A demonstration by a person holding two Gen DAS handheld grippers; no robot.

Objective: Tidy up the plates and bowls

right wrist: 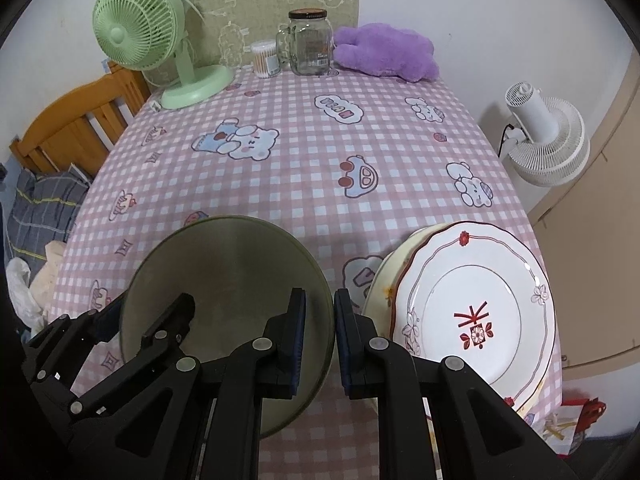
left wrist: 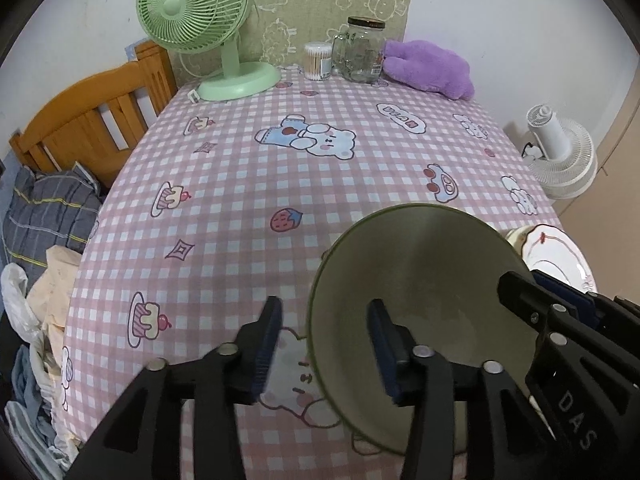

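Olive-green bowl, white red-flowered plate, pink gingham tablecloth

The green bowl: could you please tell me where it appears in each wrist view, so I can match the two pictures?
Left wrist view: the green bowl fills the lower right, its left rim between the left tongs.
Right wrist view: the bowl sits lower left of centre, its right rim between the right tongs, left of the stacked plates.
Shared landmark: the green fan at the table's far left corner.
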